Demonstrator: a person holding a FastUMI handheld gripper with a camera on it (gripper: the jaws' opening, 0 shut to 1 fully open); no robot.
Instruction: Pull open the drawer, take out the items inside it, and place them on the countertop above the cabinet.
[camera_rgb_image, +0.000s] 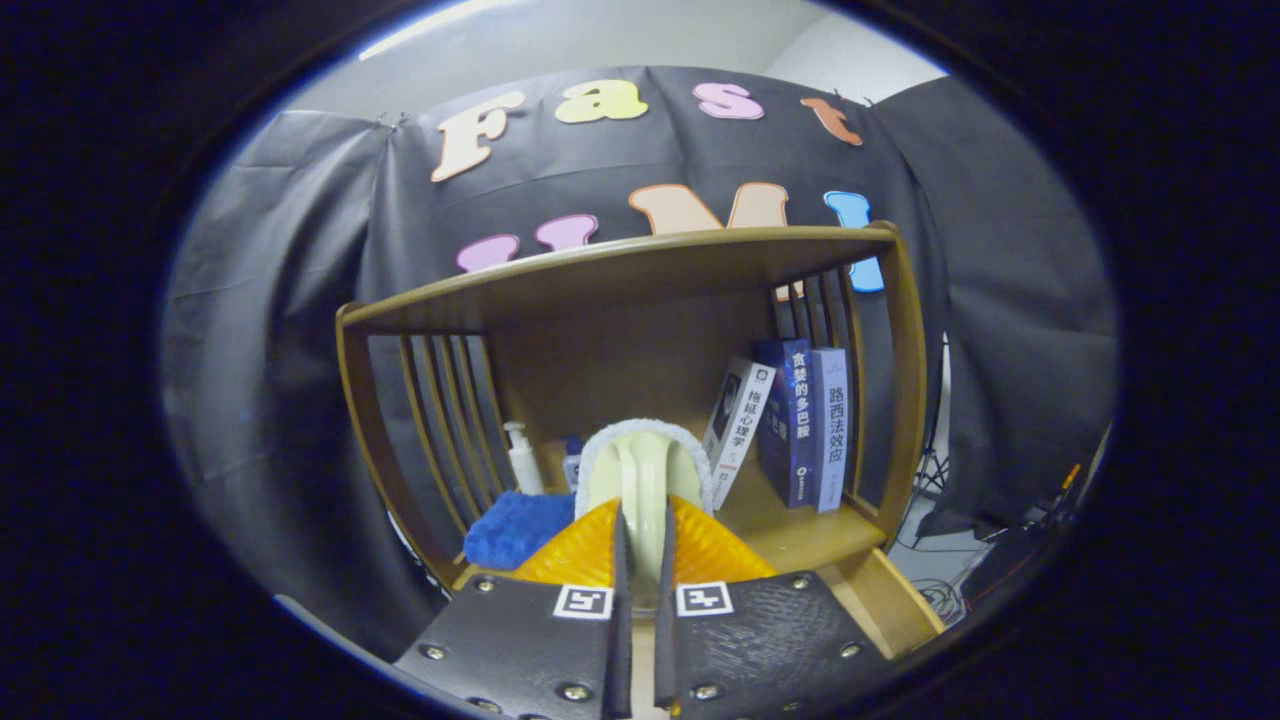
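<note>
My gripper (643, 535) is shut on a pale cream brush (645, 460) with a white fluffy rim. Both fingers press on its narrow handle, and its rounded head stands up just beyond the fingertips. The brush hangs over the front of the wooden countertop (800, 535) of a small slatted cabinet shelf. How high it is above the wood is hidden by the fingers.
On the countertop, a blue cloth (515, 528) lies left of the brush, with a white pump bottle (523, 457) behind it. Three books (795, 425) lean at the right against the slatted side. A top board (620, 265) roofs the shelf. Cables (945, 595) lie on the floor at the right.
</note>
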